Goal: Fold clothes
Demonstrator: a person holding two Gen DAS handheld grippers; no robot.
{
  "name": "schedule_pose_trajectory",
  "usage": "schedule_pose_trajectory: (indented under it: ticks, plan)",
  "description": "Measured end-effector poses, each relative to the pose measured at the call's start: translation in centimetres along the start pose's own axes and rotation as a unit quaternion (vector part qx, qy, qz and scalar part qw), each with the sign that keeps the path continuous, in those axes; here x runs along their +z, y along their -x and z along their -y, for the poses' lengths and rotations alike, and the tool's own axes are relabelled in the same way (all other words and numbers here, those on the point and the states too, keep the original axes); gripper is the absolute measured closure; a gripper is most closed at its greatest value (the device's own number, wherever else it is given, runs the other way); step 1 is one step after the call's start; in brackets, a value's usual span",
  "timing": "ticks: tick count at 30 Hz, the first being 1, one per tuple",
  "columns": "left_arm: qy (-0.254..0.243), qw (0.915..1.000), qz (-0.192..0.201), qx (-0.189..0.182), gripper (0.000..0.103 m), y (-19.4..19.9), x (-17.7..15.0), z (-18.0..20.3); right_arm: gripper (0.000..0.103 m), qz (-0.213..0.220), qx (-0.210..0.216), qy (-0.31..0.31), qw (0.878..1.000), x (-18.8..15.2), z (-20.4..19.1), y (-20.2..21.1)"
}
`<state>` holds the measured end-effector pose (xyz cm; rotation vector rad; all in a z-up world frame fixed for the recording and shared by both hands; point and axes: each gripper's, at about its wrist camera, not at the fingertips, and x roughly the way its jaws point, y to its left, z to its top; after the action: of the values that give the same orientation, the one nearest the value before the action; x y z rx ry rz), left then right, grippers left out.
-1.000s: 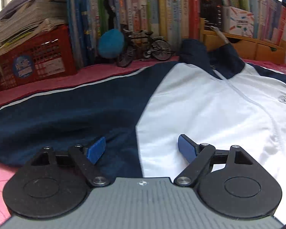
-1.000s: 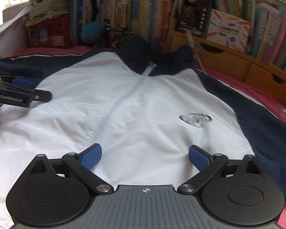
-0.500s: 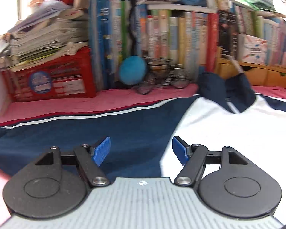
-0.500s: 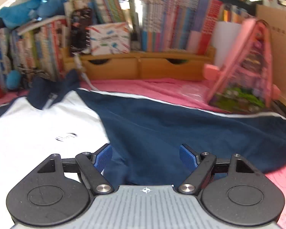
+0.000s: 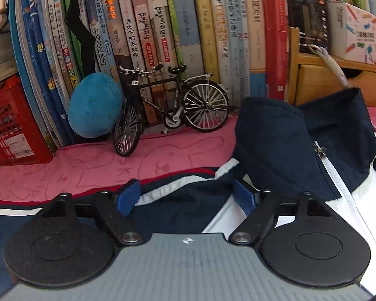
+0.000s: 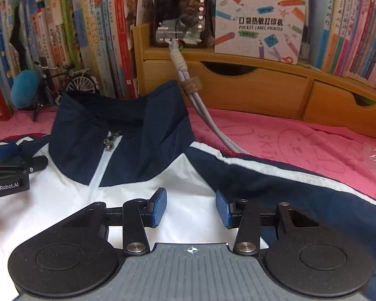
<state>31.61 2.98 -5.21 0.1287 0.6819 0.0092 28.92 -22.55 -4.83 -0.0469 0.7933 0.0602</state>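
Lying beneath both parted claws, left claw and right claw, the jacket.

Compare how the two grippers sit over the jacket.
The left gripper is over the navy shoulder with its white stripe; the right gripper is over the white chest panel of the jacket. The left's jaws stand wider apart than the right's. Both are open, holding nothing.
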Motion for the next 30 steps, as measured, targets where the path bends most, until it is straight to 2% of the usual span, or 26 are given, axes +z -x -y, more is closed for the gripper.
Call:
schedule_pose_trajectory:
  ticks: [5,8,10,11,12,14,15,16,19,22,25,30]
  plan:
    - [0.029,0.9995,-0.011,-0.009,0.015,-2.0,1.2,-1.9,0.051,0.008,-0.004,-0.013,1.000,1.6,1.3,-2.2]
    - [0.043,0.9989,-0.018,-0.011,0.009,-2.7,1.6,-2.4,0.043,0.038,-0.023,0.012,0.999,1.5,1.1,-3.1]
    - [0.038,0.9991,-0.017,-0.002,0.007,-2.8,1.9,-2.3,0.013,0.053,-0.044,0.006,0.998,1.4,1.3,-3.7]
    - [0.023,0.9997,-0.010,0.005,0.010,-2.4,1.9,-2.0,0.009,0.053,-0.050,-0.009,0.997,1.4,1.7,-4.0]
    - [0.009,0.9999,-0.001,0.009,0.017,-1.5,1.8,-1.7,0.011,0.047,-0.040,-0.025,0.998,1.5,2.3,-3.9]
    - [-0.006,0.9998,0.014,0.010,0.023,0.9,1.4,-1.3,0.020,0.036,-0.025,-0.043,0.998,1.6,3.1,-2.9]
    - [-0.003,0.9997,0.024,-0.001,0.023,2.8,0.9,-1.2,0.027,0.039,-0.022,-0.034,0.998,1.3,3.1,-1.7]
    - [0.000,0.9993,0.035,-0.011,0.023,4.7,0.3,-1.2,0.029,0.046,-0.016,-0.021,0.999,0.9,3.0,-0.3]
    - [-0.008,0.9963,0.063,-0.057,0.023,11.6,-2.8,-0.9,0.029,0.063,0.041,0.027,0.997,-1.5,2.2,4.9]
    - [-0.007,0.9937,0.058,-0.095,0.022,17.4,-6.8,-1.1,0.025,0.079,0.081,0.098,0.989,-5.4,0.4,10.4]
    - [-0.009,0.9921,0.042,-0.118,0.022,22.5,-11.1,-1.5,0.021,0.117,0.103,0.188,0.970,-10.2,-2.4,16.8]
    - [-0.009,0.9940,0.030,-0.105,0.022,27.0,-15.3,-1.8,0.008,0.188,0.104,0.290,0.933,-16.7,-4.7,27.4]
